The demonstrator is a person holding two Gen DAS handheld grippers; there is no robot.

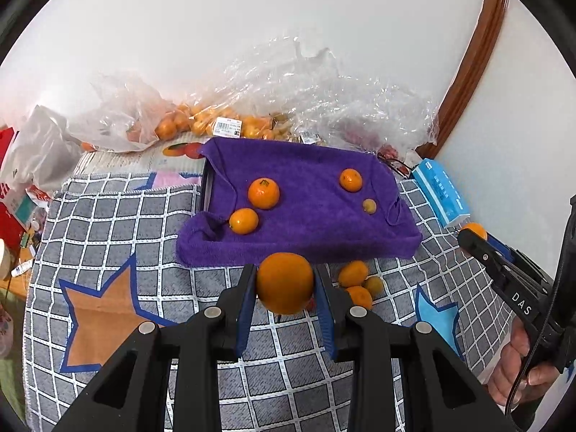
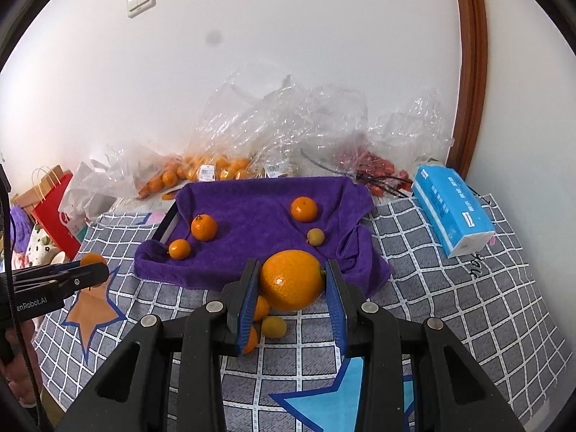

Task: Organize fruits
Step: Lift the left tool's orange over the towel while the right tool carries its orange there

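Observation:
My left gripper [image 1: 285,280] is shut on an orange [image 1: 285,282] and holds it above the checked cloth, just in front of the purple towel [image 1: 302,230]. My right gripper [image 2: 292,280] is shut on a bigger orange [image 2: 292,280] at the towel's [image 2: 252,216] near edge. On the towel lie several fruits: two oranges [image 1: 263,193] [image 1: 243,221] at the left, one [image 1: 350,179] and a small yellowish fruit [image 1: 369,206] at the right. A few small oranges [image 1: 354,280] lie on the cloth before the towel; they also show in the right wrist view [image 2: 273,325].
Clear plastic bags with oranges [image 1: 201,122] and red fruit [image 2: 374,167] lie against the back wall. A blue tissue pack [image 2: 451,212] sits at the right. A red paper bag [image 2: 54,212] and clutter stand at the left. The checked tablecloth [image 1: 108,216] covers the table.

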